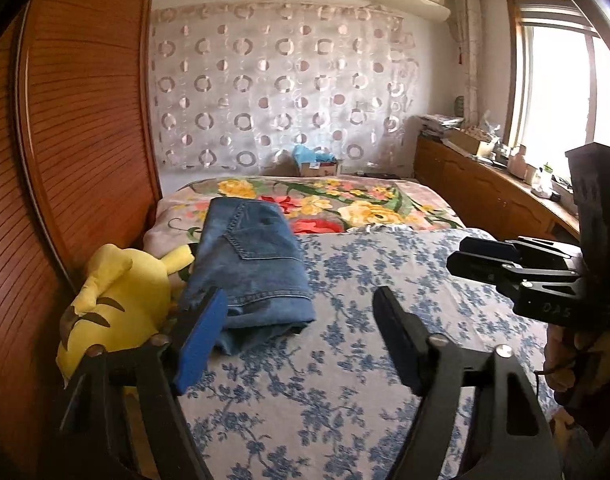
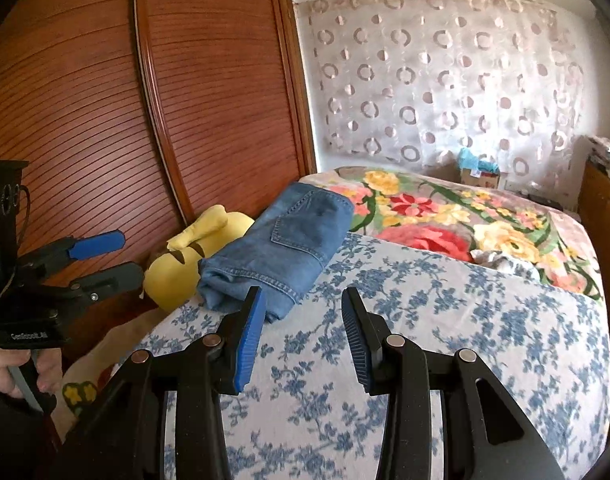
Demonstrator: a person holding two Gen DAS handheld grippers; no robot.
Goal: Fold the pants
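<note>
Lying folded on the bed (image 1: 345, 360), jeans (image 1: 251, 264) sit beyond both empty, parted grippers: left gripper (image 1: 301, 320), right gripper (image 2: 303, 320).

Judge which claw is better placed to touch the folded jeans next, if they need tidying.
Left, probably. The left claw stands open right at the near hem of the folded jeans. The right claw, also open and empty, hangs a little farther to the side, over the blue-flowered sheet.

Folded pants (image 1: 251, 256) on bed (image 1: 345, 360) near its left edge, plush toy (image 1: 121, 304) touching their left, wardrobe (image 1: 65, 140) behind
</note>
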